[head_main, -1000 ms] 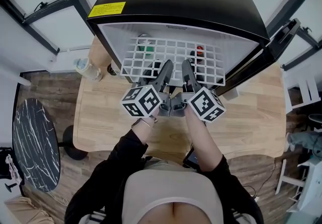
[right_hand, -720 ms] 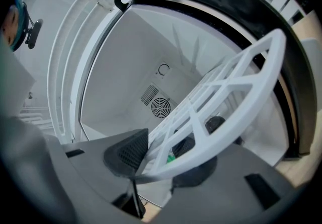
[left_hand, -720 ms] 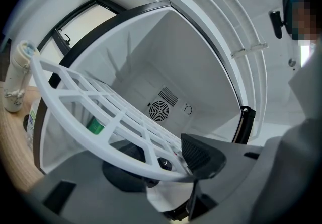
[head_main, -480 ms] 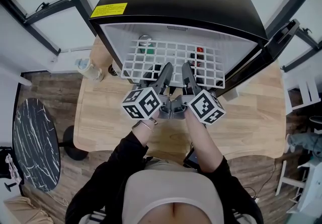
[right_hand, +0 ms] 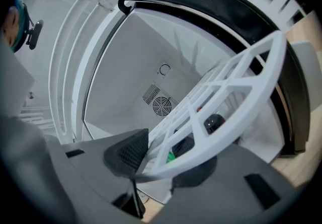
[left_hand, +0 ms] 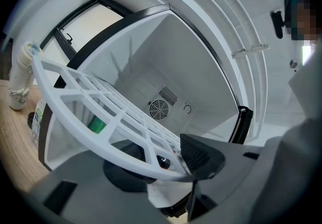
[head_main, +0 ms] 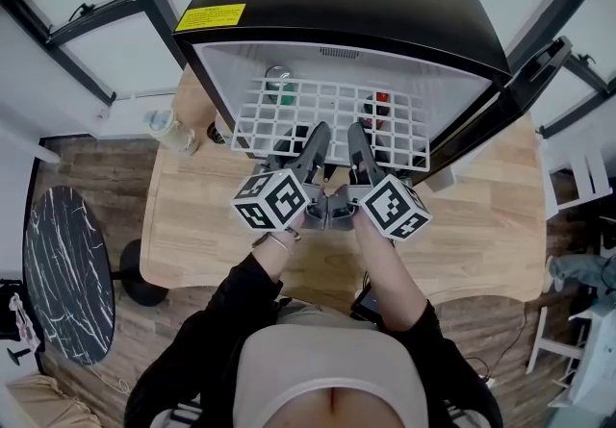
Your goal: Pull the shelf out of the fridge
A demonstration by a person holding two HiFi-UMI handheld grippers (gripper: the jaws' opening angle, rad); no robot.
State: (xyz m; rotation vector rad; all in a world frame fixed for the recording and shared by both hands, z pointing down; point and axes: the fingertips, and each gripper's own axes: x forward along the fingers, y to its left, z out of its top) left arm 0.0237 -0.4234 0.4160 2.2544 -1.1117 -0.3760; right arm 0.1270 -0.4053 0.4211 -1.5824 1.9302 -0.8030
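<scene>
Shelf (head_main: 332, 111): juts partway from the fridge (head_main: 346, 3), front rail lying broadside to you.
Left gripper (head_main: 310, 139): your fingers closing round that rail.
Right gripper (head_main: 359, 142): your fingers clamped on it, just beside the left.

On pale wooden tabletop (head_main: 481, 224): black box-shaped fridge (head_main: 346, 3), open toward person. Inside, white plastic grid shelf (head_main: 327, 113), front edge jutting past opening. Beneath shelf, green-topped item (head_main: 280, 88) left, red-topped item (head_main: 382, 97) right.
</scene>
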